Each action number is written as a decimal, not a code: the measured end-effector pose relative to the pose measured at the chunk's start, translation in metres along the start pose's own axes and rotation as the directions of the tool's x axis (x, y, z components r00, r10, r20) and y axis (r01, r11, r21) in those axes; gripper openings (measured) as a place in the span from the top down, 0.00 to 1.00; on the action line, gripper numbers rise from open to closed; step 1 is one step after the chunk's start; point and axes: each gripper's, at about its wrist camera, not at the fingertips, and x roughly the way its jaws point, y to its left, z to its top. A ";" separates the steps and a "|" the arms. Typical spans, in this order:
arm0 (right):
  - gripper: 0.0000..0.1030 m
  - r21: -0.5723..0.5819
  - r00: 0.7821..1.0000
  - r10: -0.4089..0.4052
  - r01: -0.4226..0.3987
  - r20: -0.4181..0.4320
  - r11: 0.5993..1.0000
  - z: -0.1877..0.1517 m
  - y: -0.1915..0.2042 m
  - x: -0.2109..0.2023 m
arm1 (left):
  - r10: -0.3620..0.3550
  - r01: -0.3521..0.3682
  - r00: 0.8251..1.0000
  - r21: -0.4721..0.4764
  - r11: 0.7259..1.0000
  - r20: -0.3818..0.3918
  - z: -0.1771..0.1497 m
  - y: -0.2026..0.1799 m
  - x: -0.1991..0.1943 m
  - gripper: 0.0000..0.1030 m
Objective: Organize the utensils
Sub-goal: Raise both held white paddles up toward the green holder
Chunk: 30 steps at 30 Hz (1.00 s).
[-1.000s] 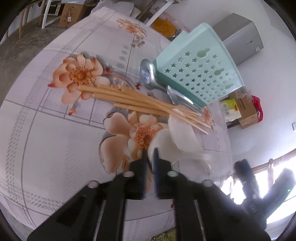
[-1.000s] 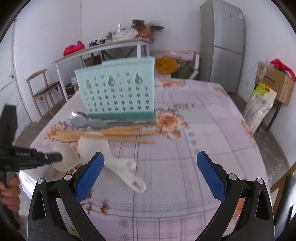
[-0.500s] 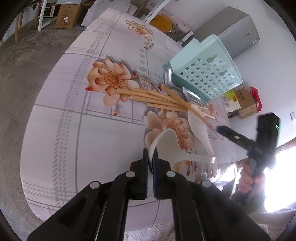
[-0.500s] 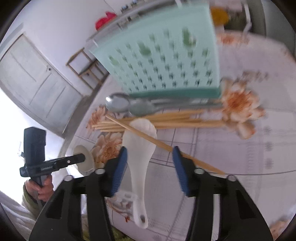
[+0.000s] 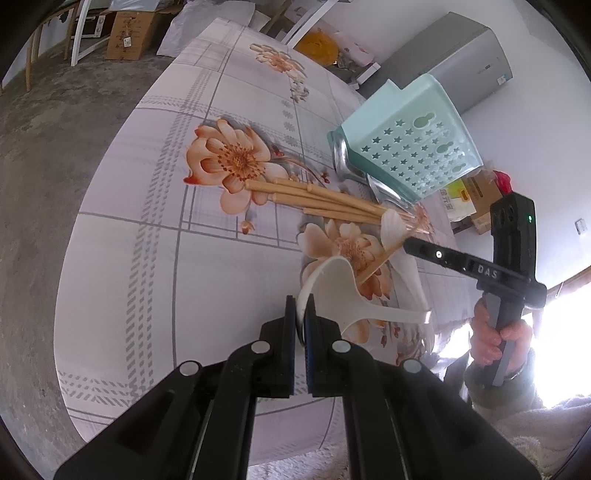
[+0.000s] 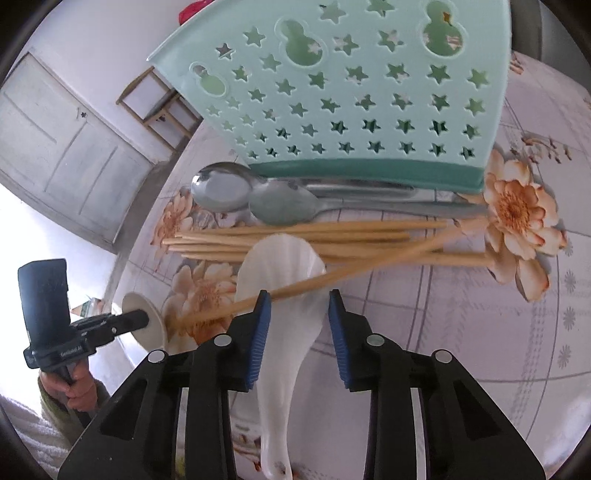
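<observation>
My left gripper [image 5: 301, 306] is shut on the rim of a white plastic spoon [image 5: 340, 291], held just above the flowered tablecloth near its front edge. A second white spoon [image 6: 284, 266] lies on the cloth between the fingers of my right gripper [image 6: 300, 314], whose jaws are closing with a thin gap still showing at the pads. One chopstick [image 6: 369, 266] slants across that spoon and touches the left finger. The other chopsticks [image 6: 314, 236] lie bundled behind it, then two metal spoons [image 6: 221, 188] against the mint star-holed holder [image 6: 351, 92].
The table's rounded edge drops to a concrete floor on the left of the left wrist view. A grey fridge [image 5: 461, 62] and a cardboard box [image 5: 129, 29] stand beyond the table. A wooden chair [image 6: 159, 99] and a white door [image 6: 66, 140] are behind the holder.
My right gripper has tipped down over the second white spoon and its jaws have narrowed around it. My left gripper drew its spoon away from the pile. One chopstick now lies slanted.
</observation>
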 end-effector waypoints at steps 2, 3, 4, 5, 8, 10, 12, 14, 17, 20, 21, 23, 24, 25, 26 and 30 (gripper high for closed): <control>0.73 0.002 1.000 0.006 -0.006 -0.004 1.000 0.005 -0.002 0.004 | 0.003 -0.003 1.000 0.005 1.000 0.003 0.000 0.001 -0.001 0.97; 0.73 0.002 1.000 0.014 -0.014 -0.010 1.000 0.007 -0.001 0.006 | 0.002 -0.002 1.000 0.005 1.000 0.005 -0.001 0.001 0.000 0.97; 0.74 -0.001 1.000 0.015 -0.015 -0.014 1.000 0.007 -0.001 0.006 | 0.000 0.000 1.000 0.004 1.000 0.006 -0.001 0.002 -0.001 0.97; 0.80 -0.006 1.000 0.014 -0.014 -0.021 1.000 0.008 0.000 0.006 | -0.002 0.002 1.000 0.003 1.000 0.006 -0.001 0.002 -0.001 0.97; 0.94 -0.018 0.999 0.009 -0.010 -0.046 1.000 0.005 0.004 0.008 | -0.007 0.007 1.000 -0.001 1.000 0.008 -0.001 0.003 0.000 0.97; 0.95 -0.034 0.999 0.000 -0.002 -0.045 0.999 0.007 0.006 0.006 | -0.010 0.010 1.000 -0.004 1.000 0.014 0.000 0.003 -0.001 0.97; 0.97 -0.073 0.999 -0.034 0.031 -0.032 0.997 0.011 0.010 -0.001 | -0.007 0.006 1.000 0.001 1.000 0.023 0.001 0.003 -0.003 0.97; 0.99 -0.131 0.995 -0.091 0.087 -0.029 0.988 0.017 0.016 -0.009 | -0.008 0.008 1.000 0.002 1.000 0.030 0.002 0.003 -0.005 0.97; 0.99 -0.221 0.983 -0.172 0.155 -0.061 0.963 0.022 0.022 -0.014 | 0.003 -0.003 0.999 0.001 1.000 0.039 0.003 0.004 -0.007 0.97; 0.98 -0.293 0.964 -0.247 0.208 -0.102 0.933 0.018 0.021 -0.019 | 0.007 -0.007 0.999 -0.004 1.000 0.049 0.004 0.004 -0.009 0.97; 0.98 -0.307 0.957 -0.268 0.223 -0.113 0.925 0.016 0.020 -0.021 | 0.008 -0.008 0.999 -0.004 1.000 0.052 0.005 0.004 -0.010 0.97; 0.98 -0.319 0.947 -0.294 0.241 -0.130 0.917 0.010 0.014 -0.025 | 0.007 -0.007 0.998 -0.001 1.000 0.063 0.005 0.001 -0.013 0.97; 0.97 -0.327 0.940 -0.310 0.252 -0.141 0.911 0.006 0.011 -0.028 | 0.009 -0.010 0.997 0.005 1.000 0.071 0.006 -0.003 -0.014 0.97; 0.97 -0.333 0.935 -0.322 0.259 -0.151 0.907 0.003 0.008 -0.030 | 0.013 -0.014 0.997 0.010 1.000 0.076 0.007 -0.004 -0.016 0.97; 0.97 -0.336 0.931 -0.330 0.263 -0.158 0.904 0.001 0.006 -0.032 | 0.017 -0.018 0.997 0.015 1.000 0.081 0.008 -0.006 -0.017 0.97; 0.97 -0.334 0.920 -0.350 0.279 -0.176 0.900 -0.011 -0.009 -0.047 | 0.050 -0.054 0.991 0.028 0.998 0.126 0.015 -0.014 -0.029 0.97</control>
